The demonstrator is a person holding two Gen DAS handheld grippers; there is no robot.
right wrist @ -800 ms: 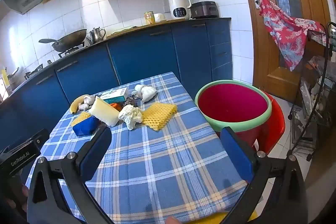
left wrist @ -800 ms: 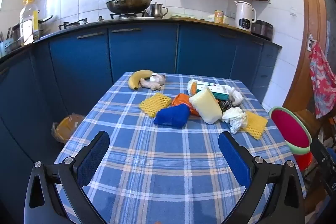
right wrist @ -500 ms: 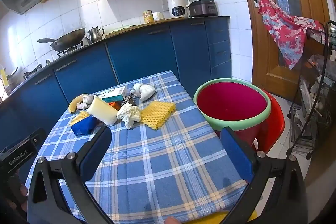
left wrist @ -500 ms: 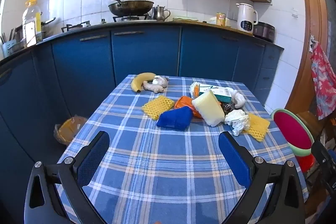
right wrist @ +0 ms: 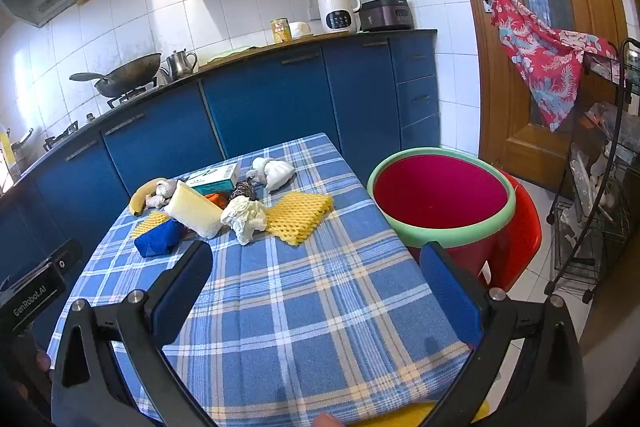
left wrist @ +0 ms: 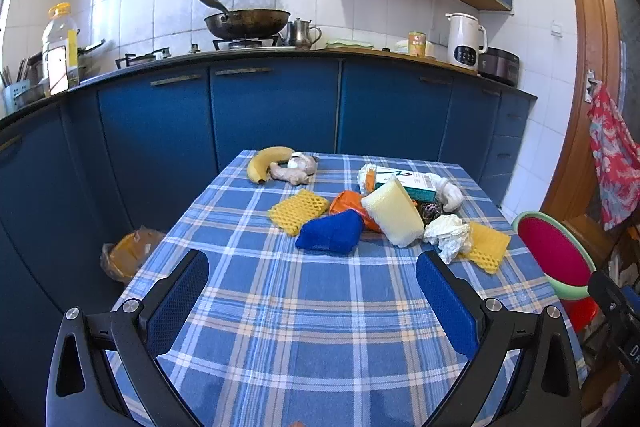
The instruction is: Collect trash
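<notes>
Blue cabinets and white wall tiles ring a small kitchen, and in front of them stands the worktop (left wrist: 304, 323), covered by a woven blue plaid cloth that lies flat. Nothing appears collected yet: the red basin (right wrist: 440, 193) with its pale green rim, sitting just off the worktop's right edge on a red plastic stool (right wrist: 524, 227), looks empty inside, and every scrap is bunched at the far half of the cloth. The left tool (left wrist: 312, 295) and the right tool (right wrist: 316, 287) both hang over the bare near half, each with its blue-padded fingers spread wide and holding nothing, well apart from the pile. Judging by that, the whole task remains. The pile mixes soft and stiff pieces: a crumpled white tissue (right wrist: 245, 219), limp and irregular; two yellow foam nets (right wrist: 300, 215) with an open springy mesh; a pale sponge block (left wrist: 394, 213) with squared edges; a blue cloth wad (left wrist: 330, 233); a crinkled orange wrapper (left wrist: 348, 205) partly buried under the sponge; a flat cardboard box (left wrist: 412, 183); a dark tangled scrap too small to identify; and a white knotted bag (right wrist: 276, 173). Farther back lie a smooth curved banana (left wrist: 266, 161), knobbly ginger (left wrist: 290, 175) and garlic, which may be food, not trash.
</notes>
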